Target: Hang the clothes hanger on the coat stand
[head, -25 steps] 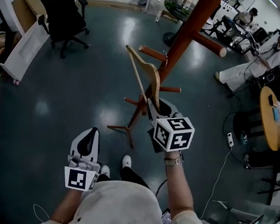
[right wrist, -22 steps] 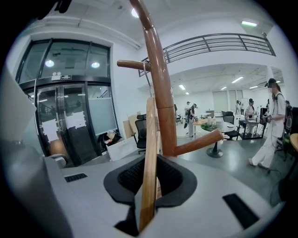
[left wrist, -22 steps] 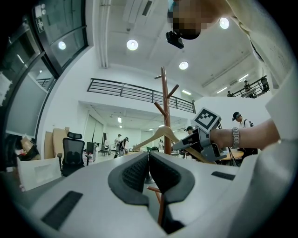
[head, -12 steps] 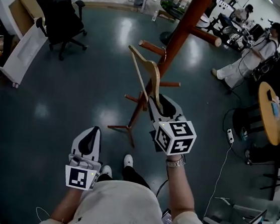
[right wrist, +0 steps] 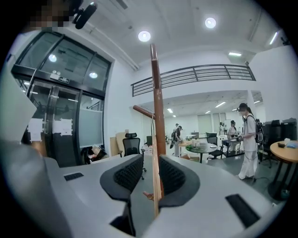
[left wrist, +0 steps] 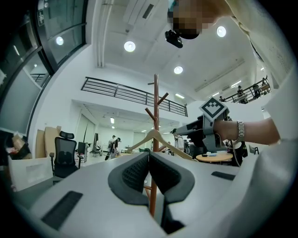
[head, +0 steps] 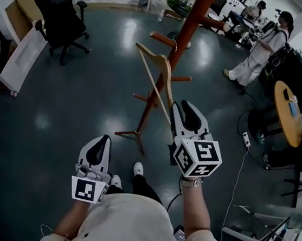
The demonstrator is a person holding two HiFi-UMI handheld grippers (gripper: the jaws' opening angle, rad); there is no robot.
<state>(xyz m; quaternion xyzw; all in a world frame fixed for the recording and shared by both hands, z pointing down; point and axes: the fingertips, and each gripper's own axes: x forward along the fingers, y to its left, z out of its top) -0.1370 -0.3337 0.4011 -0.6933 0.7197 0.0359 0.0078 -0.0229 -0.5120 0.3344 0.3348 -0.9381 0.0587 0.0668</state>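
A dark glossy floor (head: 77, 97) mirrors the ceiling lights, with an office chair (head: 58, 7) at 10 o'clock, a round table (head: 283, 114) at 3 o'clock and a person (head: 255, 48) at 1 o'clock. The coat stand (head: 194, 19) is cut off at 12 o'clock. The clothes hanger (head: 158, 58) has its thin hook at a peg (head: 162, 38); whether it sits over the peg is too small to tell. The right gripper (head: 181, 105), at 5 o'clock, has its jaws spread, with the hanger's lower end between them, close against one pad. The left gripper (head: 100, 142), at 7 o'clock, is pressed together on nothing.
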